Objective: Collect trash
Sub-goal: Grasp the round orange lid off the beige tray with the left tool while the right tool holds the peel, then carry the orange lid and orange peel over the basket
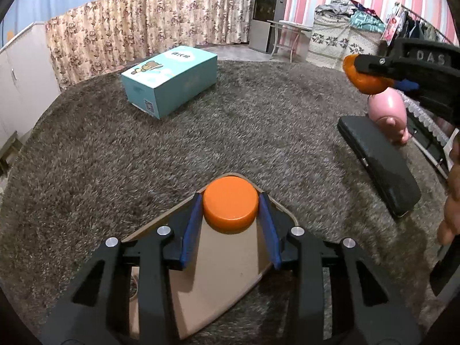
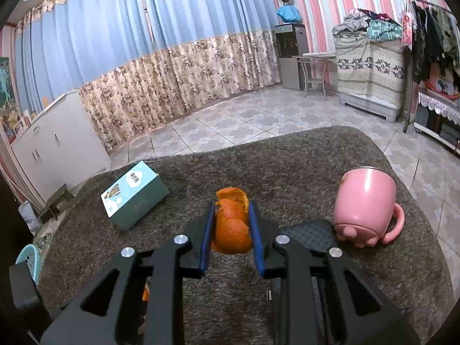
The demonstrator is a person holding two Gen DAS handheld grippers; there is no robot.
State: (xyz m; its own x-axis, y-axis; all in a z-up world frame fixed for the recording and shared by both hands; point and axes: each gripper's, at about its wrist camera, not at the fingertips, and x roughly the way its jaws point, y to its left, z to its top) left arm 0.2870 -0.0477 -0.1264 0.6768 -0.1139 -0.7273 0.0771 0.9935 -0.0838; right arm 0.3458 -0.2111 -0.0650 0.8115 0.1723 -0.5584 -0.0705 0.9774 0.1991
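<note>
A: Start at the jaws. What is in the left gripper?

B: An orange round cap sits right between its blue pads. Both pads meet the cap's sides near their tips, so the jaws are clamped on it.

A: What is under the cap?

B: A tan cardboard sheet lying on the shaggy grey carpet that covers the table. The cap is at the sheet's far corner.

A: And the right gripper?

B: Its jaws are closed narrow on a piece of orange peel. The peel fills the gap between the blue pads, its curled end poking past the tips. In the left wrist view the same gripper is up at the right edge, above the carpet, with the peel in it.

A: Further out?

B: A pink mug lies on its side to the right of the right gripper, just beside a black case. A teal box with a bear picture lies off to the left, well apart from both grippers. A hand shows at the right edge of the left view.

A: Beyond the table?

B: Tiled floor and blue and floral curtains.
</note>
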